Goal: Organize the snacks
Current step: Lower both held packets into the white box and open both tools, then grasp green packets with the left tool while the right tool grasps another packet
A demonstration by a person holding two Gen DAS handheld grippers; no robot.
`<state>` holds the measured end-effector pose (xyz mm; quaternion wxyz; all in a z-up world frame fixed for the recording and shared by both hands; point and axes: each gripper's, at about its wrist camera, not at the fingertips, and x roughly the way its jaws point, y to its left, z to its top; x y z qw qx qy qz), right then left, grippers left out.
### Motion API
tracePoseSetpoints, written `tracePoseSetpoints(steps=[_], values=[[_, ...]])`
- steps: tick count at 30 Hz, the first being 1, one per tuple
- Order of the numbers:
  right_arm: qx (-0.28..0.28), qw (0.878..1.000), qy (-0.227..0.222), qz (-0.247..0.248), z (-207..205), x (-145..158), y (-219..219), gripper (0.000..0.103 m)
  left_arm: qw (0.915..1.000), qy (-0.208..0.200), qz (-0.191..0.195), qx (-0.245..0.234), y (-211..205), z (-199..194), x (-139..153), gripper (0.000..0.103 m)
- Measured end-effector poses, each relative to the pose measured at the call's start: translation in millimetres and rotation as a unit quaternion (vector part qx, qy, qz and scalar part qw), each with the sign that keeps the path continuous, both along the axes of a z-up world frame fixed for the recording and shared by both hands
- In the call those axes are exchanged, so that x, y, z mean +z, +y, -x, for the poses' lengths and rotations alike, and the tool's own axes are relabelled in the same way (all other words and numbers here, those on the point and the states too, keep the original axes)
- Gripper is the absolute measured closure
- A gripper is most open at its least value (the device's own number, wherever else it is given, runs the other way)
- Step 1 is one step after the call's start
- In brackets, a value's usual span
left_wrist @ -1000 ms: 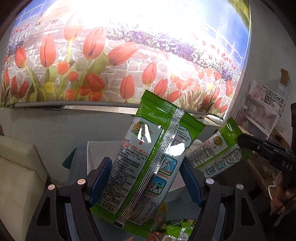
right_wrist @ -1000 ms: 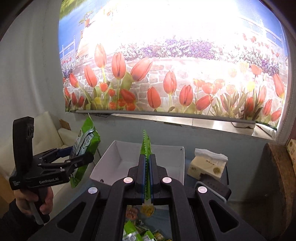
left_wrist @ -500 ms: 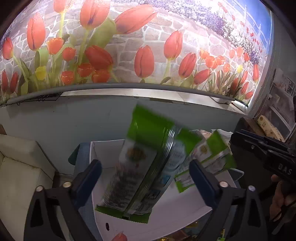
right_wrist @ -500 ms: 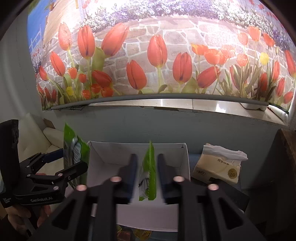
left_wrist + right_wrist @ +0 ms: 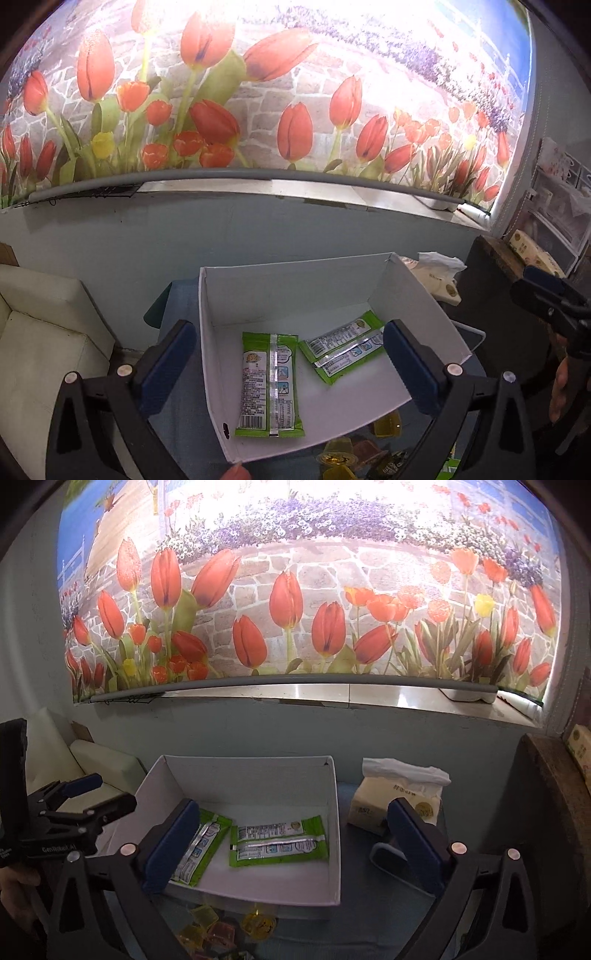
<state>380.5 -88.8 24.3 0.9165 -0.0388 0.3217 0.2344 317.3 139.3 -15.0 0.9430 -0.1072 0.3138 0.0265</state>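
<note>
A white cardboard box (image 5: 295,284) (image 5: 251,775) stands on the table. Two green snack packets lie flat inside it: one (image 5: 269,384) (image 5: 199,847) toward the left, the other (image 5: 341,347) (image 5: 279,845) toward the right. My left gripper (image 5: 290,365) is open and empty above the box's near side; it also shows at the left of the right wrist view (image 5: 88,797). My right gripper (image 5: 291,845) is open and empty, over the box's front right; it also shows at the right edge of the left wrist view (image 5: 550,299).
Small jelly cups (image 5: 229,930) (image 5: 351,458) lie on the table in front of the box. A tissue pack (image 5: 399,797) (image 5: 436,273) sits right of the box. A white sofa (image 5: 40,339) is at the left. A tulip mural wall (image 5: 295,590) stands behind.
Both grippers opened and let go of their green packets, which dropped into the box and now lie flat. Both grippers stay above the box.
</note>
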Motion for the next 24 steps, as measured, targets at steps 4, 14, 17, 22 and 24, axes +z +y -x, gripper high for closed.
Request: tracePoseSetpoints(steps=[4,14,17,22,24], values=[[-0.051,0.999,0.008,0.011,48,-17,-33,0.000,0.9980,-0.046,-0.043,0.004,-19,41,12,0.000],[-0.148,0.978,0.127,-0.068,164,-89,-124,0.000,0.9859,0.048,-0.057,-0.150,-103,130,-46,0.000],[-0.166,0.973,0.134,-0.091,194,-96,-143,0.000,0.9773,0.097,-0.052,-0.181,-124,138,-89,0.000],[-0.165,0.971,0.132,-0.109,229,-93,-159,0.000,0.9740,0.129,-0.030,-0.184,-138,129,-127,0.000],[-0.158,0.973,0.130,-0.107,240,-91,-160,0.000,0.9728,0.134,-0.038,-0.185,-143,122,-132,0.000]])
